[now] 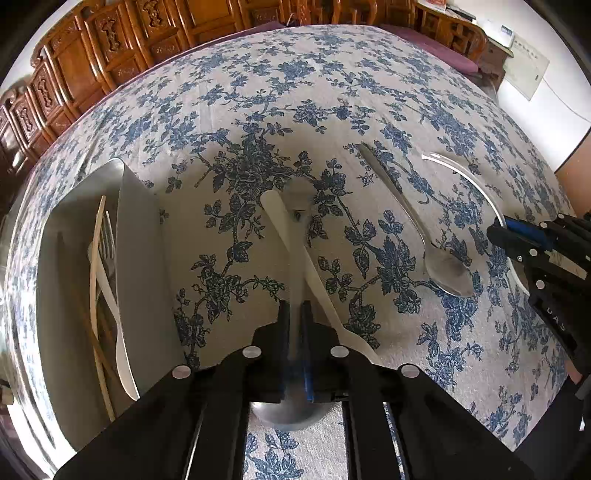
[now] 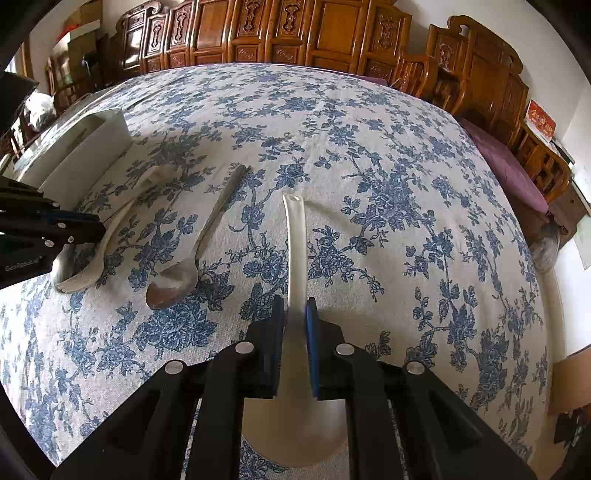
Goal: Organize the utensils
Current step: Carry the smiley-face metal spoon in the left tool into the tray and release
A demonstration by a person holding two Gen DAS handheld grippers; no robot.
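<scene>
Your left tool (image 1: 295, 310) is closed narrow on the gripped metal spoon (image 1: 290, 413). Its bowl sits behind the fingers and its handle points forward between them; the handle is motion-blurred in the left wrist view.

Your right tool (image 2: 295, 306) is clamped on the white ceramic soup spoon (image 2: 295, 240). The bowl lies back under the tool body and the handle projects forward above the cloth.

Two utensils lie loose on the worktop between the two tools:
- The white plastic fork (image 2: 81, 277) lies just beside the left tool. Its tines point toward the near edge of the worktop and its handle runs toward the far edge.
- The free metal spoon (image 2: 173, 284) lies near the fork, apart from it. Its bowl is toward the near edge and its handle angles toward the far edge.

The white organizer tray (image 1: 140, 258) stands near the left edge of the worktop. It holds wooden chopsticks (image 1: 96, 295), a metal fork (image 1: 107, 236) and a white plastic utensil (image 1: 120, 339), all lying lengthwise. Which compartment each occupies cannot be told.

A blue floral tablecloth (image 1: 258, 92) covers the worktop. Carved wooden furniture (image 2: 295, 33) stands beyond its far edge.
</scene>
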